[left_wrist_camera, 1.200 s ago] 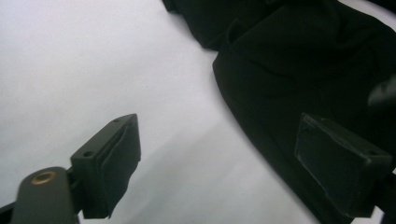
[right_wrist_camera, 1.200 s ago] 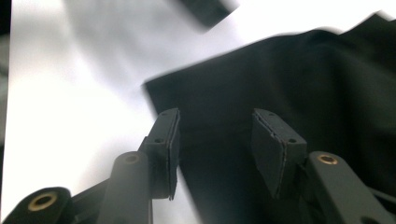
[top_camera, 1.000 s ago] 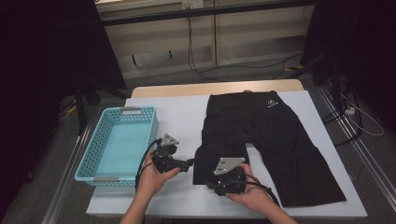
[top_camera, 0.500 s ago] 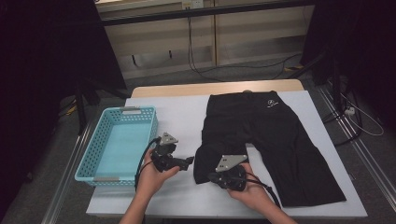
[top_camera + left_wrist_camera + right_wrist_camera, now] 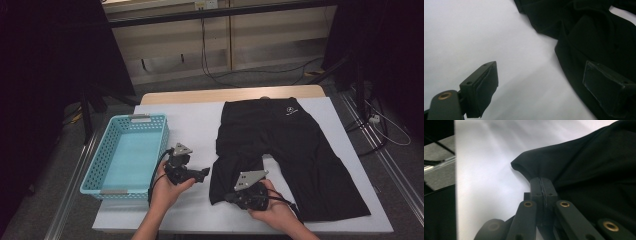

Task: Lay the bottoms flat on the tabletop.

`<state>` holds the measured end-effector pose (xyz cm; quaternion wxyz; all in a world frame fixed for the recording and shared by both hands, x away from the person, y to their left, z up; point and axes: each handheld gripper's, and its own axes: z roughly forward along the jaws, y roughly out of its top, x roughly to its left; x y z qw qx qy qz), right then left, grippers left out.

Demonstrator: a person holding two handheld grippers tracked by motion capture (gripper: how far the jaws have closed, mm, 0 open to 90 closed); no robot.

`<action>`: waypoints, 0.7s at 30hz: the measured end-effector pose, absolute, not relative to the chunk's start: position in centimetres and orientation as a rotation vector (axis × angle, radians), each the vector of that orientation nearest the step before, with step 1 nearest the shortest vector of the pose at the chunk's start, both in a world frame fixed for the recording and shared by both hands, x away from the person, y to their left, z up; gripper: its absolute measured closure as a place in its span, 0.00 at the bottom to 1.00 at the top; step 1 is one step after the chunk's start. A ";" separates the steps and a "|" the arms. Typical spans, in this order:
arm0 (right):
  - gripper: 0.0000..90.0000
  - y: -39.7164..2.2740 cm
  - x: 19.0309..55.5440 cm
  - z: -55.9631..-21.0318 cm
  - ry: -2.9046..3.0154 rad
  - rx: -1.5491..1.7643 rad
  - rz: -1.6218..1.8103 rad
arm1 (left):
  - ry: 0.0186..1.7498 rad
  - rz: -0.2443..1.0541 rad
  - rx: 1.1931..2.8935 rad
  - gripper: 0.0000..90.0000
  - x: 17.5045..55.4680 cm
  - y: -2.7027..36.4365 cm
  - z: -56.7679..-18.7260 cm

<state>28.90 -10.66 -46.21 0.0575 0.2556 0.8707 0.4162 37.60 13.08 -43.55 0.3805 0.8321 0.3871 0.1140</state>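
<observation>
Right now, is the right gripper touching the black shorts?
Touching. In the right gripper view, the right gripper has just closed its fingers on the hem edge of the black shorts, with fabric pinched between them.

Shorts (image 5: 290, 150) — matt black cloth, smooth; basket (image 5: 95, 172) — perforated turquoise plastic; table (image 5: 195, 125) cover matt white.
</observation>
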 end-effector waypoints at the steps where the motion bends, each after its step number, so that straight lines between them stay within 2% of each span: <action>1: 1.00 -10.7 28.6 -46.2 2.641 0.780 1.262 | 0.981 0.283 2.130 0.15 37.6 13.0 -43.5; 14: 0.99 -11.9 26.5 -45.7 2.733 0.694 1.236 | 0.970 0.260 2.151 0.16 37.9 12.4 -43.9; 16: 0.91 -11.8 26.6 -45.7 2.724 0.688 1.252 | 0.972 0.259 2.151 0.16 37.9 12.6 -43.8; 18: 0.69 -11.3 26.6 -45.3 2.682 0.697 1.293 | 0.978 0.266 2.151 0.15 37.9 12.8 -43.8; 21: 0.63 -9.5 26.7 -45.2 2.671 0.648 1.303 | 0.998 0.278 2.137 0.15 37.8 13.1 -43.8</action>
